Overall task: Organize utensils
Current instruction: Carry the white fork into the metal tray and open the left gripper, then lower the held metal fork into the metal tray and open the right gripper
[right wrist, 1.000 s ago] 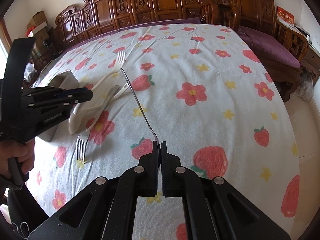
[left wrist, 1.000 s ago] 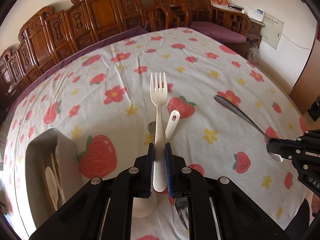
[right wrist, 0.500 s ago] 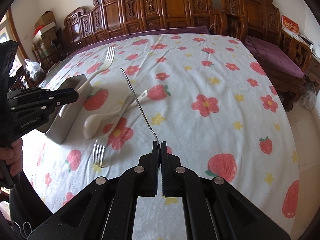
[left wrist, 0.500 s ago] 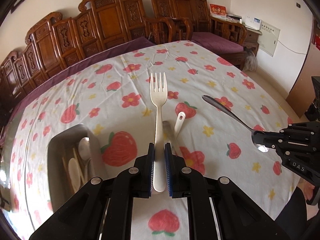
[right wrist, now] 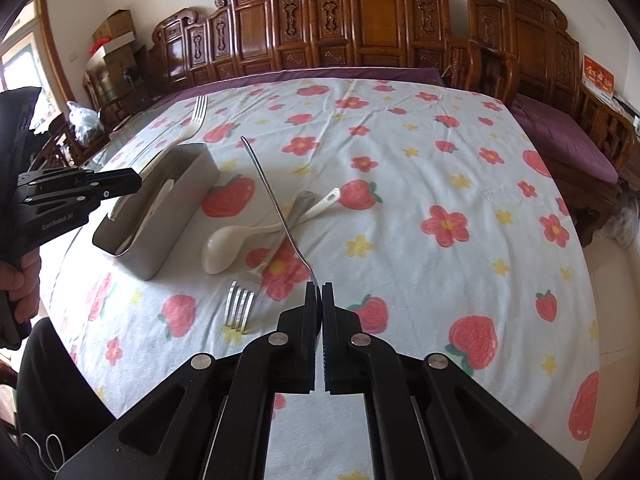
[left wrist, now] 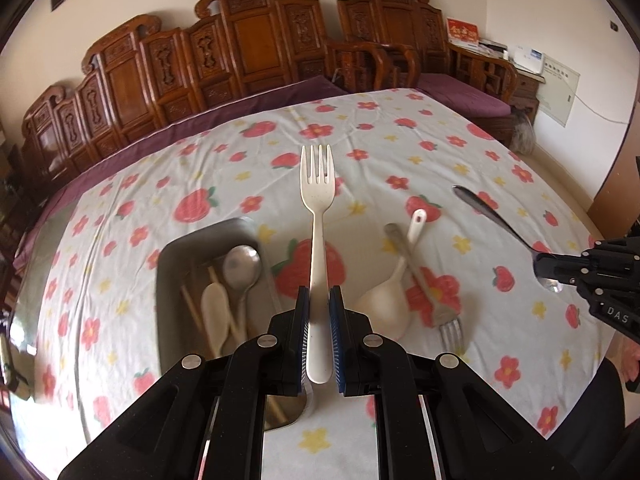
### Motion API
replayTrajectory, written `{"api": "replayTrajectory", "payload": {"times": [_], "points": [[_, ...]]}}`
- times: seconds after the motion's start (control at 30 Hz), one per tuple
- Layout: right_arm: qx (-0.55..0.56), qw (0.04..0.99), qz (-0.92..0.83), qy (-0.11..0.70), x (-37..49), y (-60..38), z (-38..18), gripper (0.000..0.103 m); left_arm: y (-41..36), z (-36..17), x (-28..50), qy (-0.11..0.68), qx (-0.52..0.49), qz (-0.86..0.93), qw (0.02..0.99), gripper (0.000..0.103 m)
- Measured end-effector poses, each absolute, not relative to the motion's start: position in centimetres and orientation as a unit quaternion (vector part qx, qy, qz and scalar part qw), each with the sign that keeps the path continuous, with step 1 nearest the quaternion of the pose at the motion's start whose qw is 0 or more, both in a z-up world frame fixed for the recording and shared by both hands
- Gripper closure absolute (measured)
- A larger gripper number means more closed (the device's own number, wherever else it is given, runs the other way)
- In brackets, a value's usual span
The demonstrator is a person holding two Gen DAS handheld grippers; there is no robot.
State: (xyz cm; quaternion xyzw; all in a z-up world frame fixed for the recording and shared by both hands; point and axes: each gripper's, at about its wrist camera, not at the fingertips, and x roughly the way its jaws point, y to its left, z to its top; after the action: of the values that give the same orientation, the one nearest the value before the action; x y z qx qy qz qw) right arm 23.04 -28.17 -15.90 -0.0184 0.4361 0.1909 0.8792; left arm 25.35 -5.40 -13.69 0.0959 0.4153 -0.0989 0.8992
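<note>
My left gripper point(left wrist: 319, 320) is shut on the handle of a white plastic fork point(left wrist: 318, 208), whose tines point away from me. It hangs over the near right side of a grey tray point(left wrist: 166, 312) that holds a metal spoon point(left wrist: 241, 266), a white spoon point(left wrist: 216, 312) and chopsticks. My right gripper point(right wrist: 321, 292) is shut on a metal spoon point(right wrist: 272, 196) close to its bowl, with the handle sticking out above the cloth. A white ladle spoon point(right wrist: 224, 244) and a metal fork point(right wrist: 240, 308) lie crossed on the table between the grippers. From the right wrist view, the left gripper point(right wrist: 136, 184) hovers beside the tray point(right wrist: 172, 236).
The table point(right wrist: 440, 152) wears a white cloth printed with strawberries and flowers. Carved wooden chairs point(left wrist: 248, 52) line its far side, with a purple cushioned bench point(right wrist: 560, 136) to the right. A person's hand point(right wrist: 20, 280) grips the left tool's handle at the near left edge.
The left gripper has carried the white fork up and over toward the tray, which now sits near the middle of its view. The right gripper has risen a little with the spoon.
</note>
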Motion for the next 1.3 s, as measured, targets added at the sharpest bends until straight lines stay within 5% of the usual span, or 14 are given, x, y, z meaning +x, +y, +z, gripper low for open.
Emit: {"api": "replayTrajectory", "payload": {"times": [0.73, 0.87, 1.2, 1.3], "points": [[-0.045, 0.872, 0.238, 0.425, 21.4, -21.0, -14.4, 0.1, 3.2, -16.4, 25.4, 0.436, 0.051, -0.04, 0.897, 0.093], [-0.041, 0.87, 0.249, 0.424, 21.5, -18.9, -14.1, 0.1, 4.0, -16.2, 25.0, 0.435, 0.044, -0.04, 0.899, 0.076], [-0.03, 0.861, 0.264, 0.433, 22.8, -12.6, -14.3, 0.1, 6.7, -14.3, 21.3, 0.408, 0.028, -0.042, 0.912, 0.062], [-0.019, 0.857, 0.259, 0.444, 23.9, -11.1, -14.9, 0.1, 8.0, -14.0, 20.5, 0.403, 0.012, -0.048, 0.914, 0.05]]}}
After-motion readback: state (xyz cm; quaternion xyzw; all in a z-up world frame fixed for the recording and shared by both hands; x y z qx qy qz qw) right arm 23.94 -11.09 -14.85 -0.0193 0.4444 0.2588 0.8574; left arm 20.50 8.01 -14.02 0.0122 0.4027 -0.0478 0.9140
